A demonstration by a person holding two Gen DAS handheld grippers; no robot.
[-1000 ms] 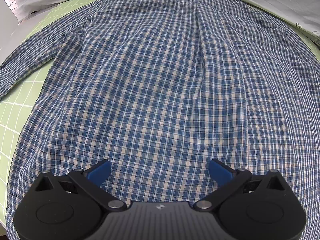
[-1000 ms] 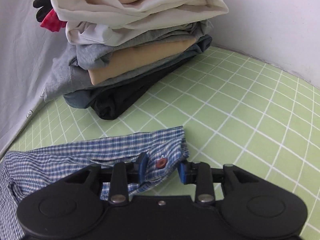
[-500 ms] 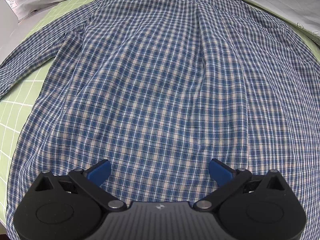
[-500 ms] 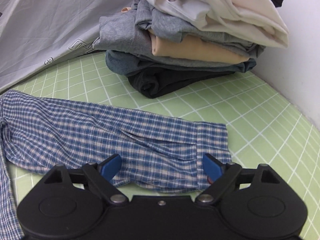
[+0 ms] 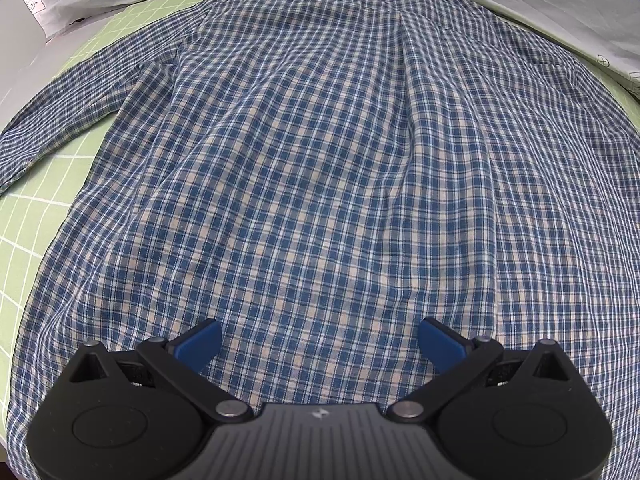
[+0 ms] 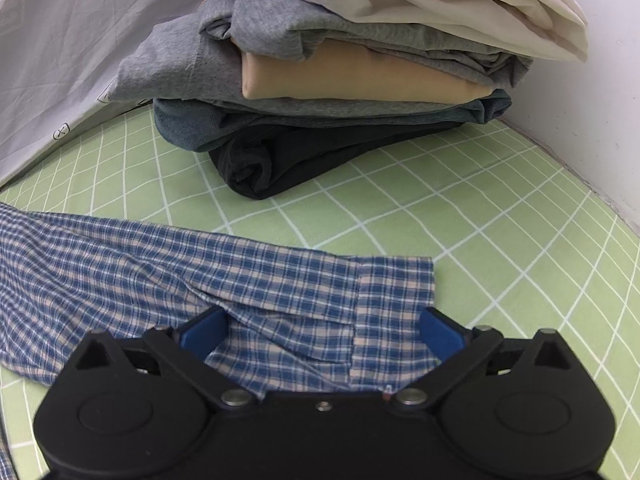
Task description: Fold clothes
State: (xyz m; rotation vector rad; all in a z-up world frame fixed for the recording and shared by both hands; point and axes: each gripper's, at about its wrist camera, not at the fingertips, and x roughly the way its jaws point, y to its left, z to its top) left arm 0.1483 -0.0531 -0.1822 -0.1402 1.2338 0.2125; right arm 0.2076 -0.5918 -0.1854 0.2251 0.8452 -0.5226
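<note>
Blue-and-cream checked cotton button-up shirt [image 5: 320, 168] spread back-up across green gridded cutting-mat tabletop [image 6: 500, 248], collar at far edge, w/ left sleeve angled out flat. Left gripper [image 5: 320, 338] hovered low over shirt's lower back, jaws wide apart, nothing between them; view same as a sec. earlier, so no motion there. Right gripper [image 6: 322, 330] poised just above right sleeve cuff [image 6: 394, 288], jaws spread wide either side of cuff, not clamped. Change on this side: a sec. ago jaws nearly closed around cuff by its button; half a sec. later opened, cuff released and laid flat on mat, sleeve stretched straight out from body. Since then, drifted slightly closer in. Stack of folded garments [image 6: 360, 80] (white, grey, tan, teal, black) stood well apart beyond cuff, by wall. Judged: sleeve just straightened and let go, i.e. shirt flattened and laid out, no fold visible in it. Body folds prob. to follow.
</note>
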